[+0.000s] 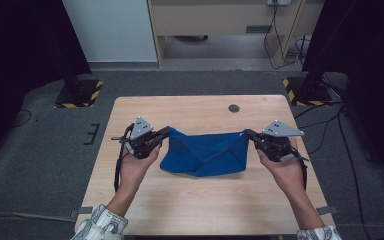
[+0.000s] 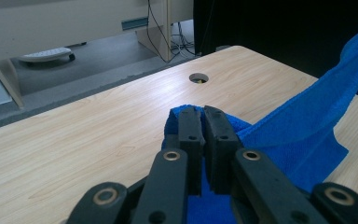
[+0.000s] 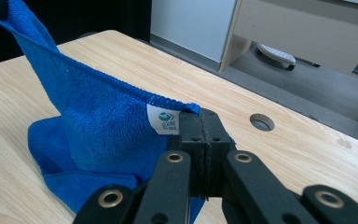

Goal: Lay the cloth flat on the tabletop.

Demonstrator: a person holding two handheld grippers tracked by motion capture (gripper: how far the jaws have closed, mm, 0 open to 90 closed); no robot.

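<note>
Left gripper (image 1: pixel 166 133), jaws closed on one corner of a blue cloth (image 1: pixel 205 154). The cloth hangs stretched between both grippers above the middle of a wooden table (image 1: pixel 200 205), its lower folds resting on the tabletop. Right gripper (image 1: pixel 247 133), jaws closed on the opposite corner, beside a white label (image 3: pixel 163 119).

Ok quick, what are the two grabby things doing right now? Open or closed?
Left hand-held gripper: closed, pinching one corner of the blue cloth.
Right hand-held gripper: closed, pinching the cloth's other corner, beside its white label.
</note>
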